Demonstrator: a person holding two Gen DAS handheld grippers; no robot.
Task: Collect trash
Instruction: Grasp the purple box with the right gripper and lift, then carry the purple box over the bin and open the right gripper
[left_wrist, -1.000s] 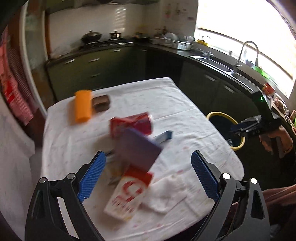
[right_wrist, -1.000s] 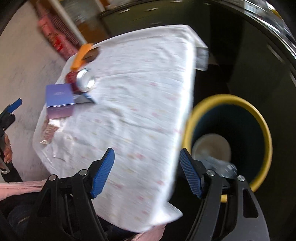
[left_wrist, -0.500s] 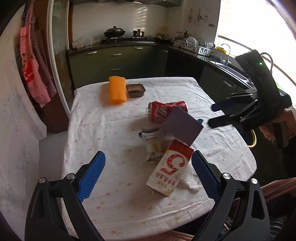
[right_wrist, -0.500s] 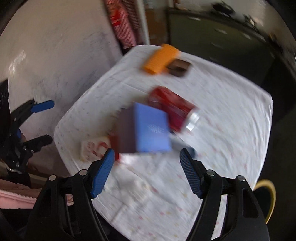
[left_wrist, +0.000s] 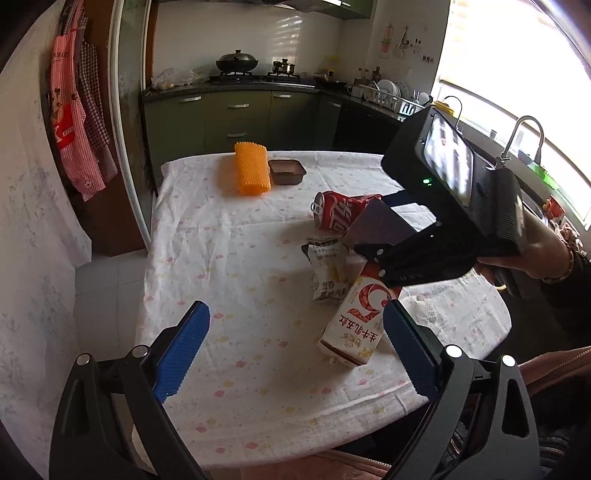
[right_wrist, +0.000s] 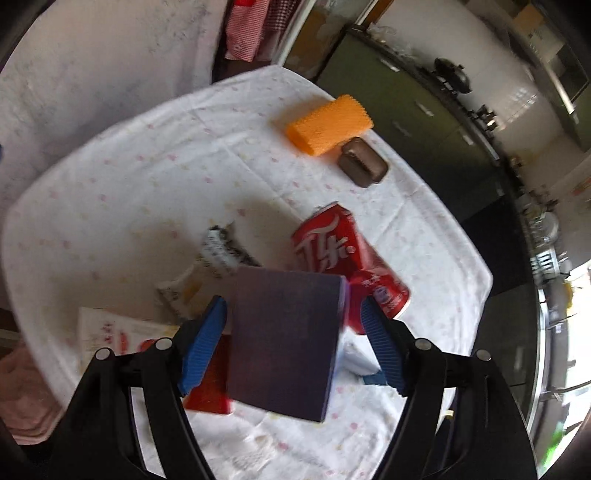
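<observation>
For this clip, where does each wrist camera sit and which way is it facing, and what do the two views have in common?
Left wrist: sits behind the open left tool, low at the table's near edge, facing across the table toward the kitchen counter; the person's right hand and right tool show.
Right wrist: sits behind the right tool, looking down at the table; its fingers flank the purple box.
Shared: purple box, red can, orange sponge, brown tray, milk carton.

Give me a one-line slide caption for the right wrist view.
Right claw open around a purple box, beside a tipped red can.
</observation>
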